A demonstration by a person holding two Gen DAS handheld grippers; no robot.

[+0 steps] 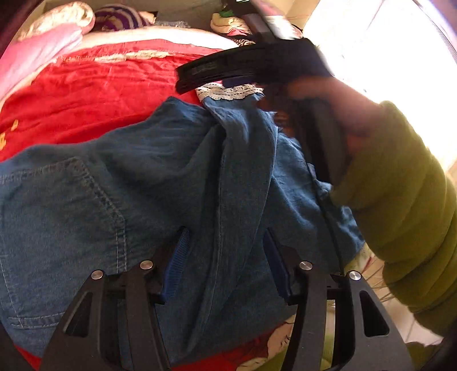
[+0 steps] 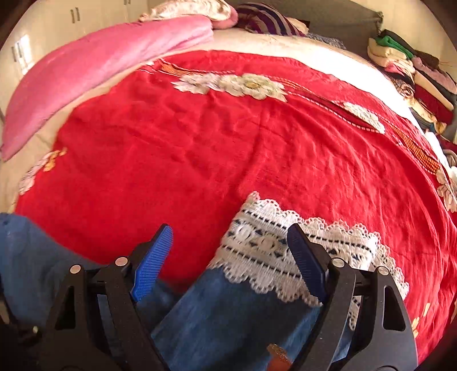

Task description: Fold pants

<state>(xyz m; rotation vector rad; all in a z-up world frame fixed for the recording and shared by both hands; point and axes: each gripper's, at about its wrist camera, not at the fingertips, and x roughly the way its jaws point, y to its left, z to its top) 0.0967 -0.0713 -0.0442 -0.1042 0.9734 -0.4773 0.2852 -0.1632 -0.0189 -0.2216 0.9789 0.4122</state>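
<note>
Blue denim pants with a white lace cuff lie rumpled on a red bedspread. My left gripper is open just above the denim, a fold running between its blue pads. In the left wrist view my right gripper hovers over the lace cuff at the far end, held by a hand in a green sleeve. In the right wrist view my right gripper is open over the lace cuff of one pant leg, holding nothing.
A pink blanket lies at the far left of the red bedspread. A striped pillow sits at the head. A stack of folded clothes stands at the right edge. Bright window light fills the left wrist view's right side.
</note>
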